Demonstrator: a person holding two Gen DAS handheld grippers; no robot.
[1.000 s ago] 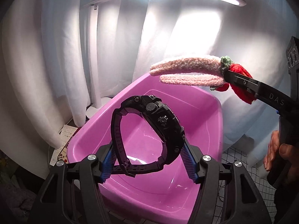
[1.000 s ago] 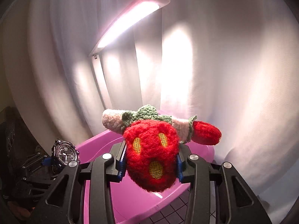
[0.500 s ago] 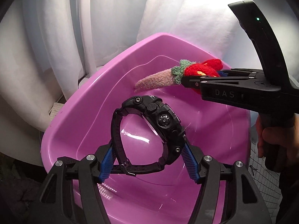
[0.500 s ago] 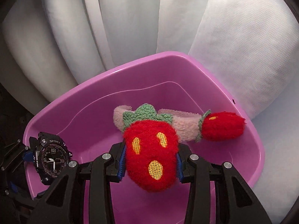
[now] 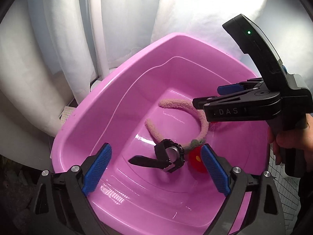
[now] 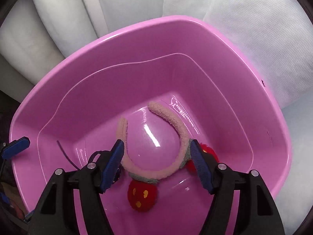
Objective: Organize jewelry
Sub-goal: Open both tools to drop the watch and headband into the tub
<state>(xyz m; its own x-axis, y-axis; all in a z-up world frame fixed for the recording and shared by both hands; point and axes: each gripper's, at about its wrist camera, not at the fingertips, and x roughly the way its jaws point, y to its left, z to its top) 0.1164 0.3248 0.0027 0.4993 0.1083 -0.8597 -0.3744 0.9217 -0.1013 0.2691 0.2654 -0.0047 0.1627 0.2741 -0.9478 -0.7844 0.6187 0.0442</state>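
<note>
Watch (image 5: 169, 156) and headband (image 6: 156, 146): on pink basin (image 6: 137, 45) floor, touching. Left claw (image 5: 155, 169) and right claw (image 6: 156, 163): jaws just opening, released, empty, directly above both. Watch nearer left claw.

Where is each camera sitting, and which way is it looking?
Left wrist: on the left gripper, looking down into the pink tub at the black watch; its own open blue fingers, the right gripper and a hand show.
Right wrist: on the right gripper, looking down at the strawberry headband; its open fingers and a left fingertip show.
Shared: tub, headband, white curtain.
</note>
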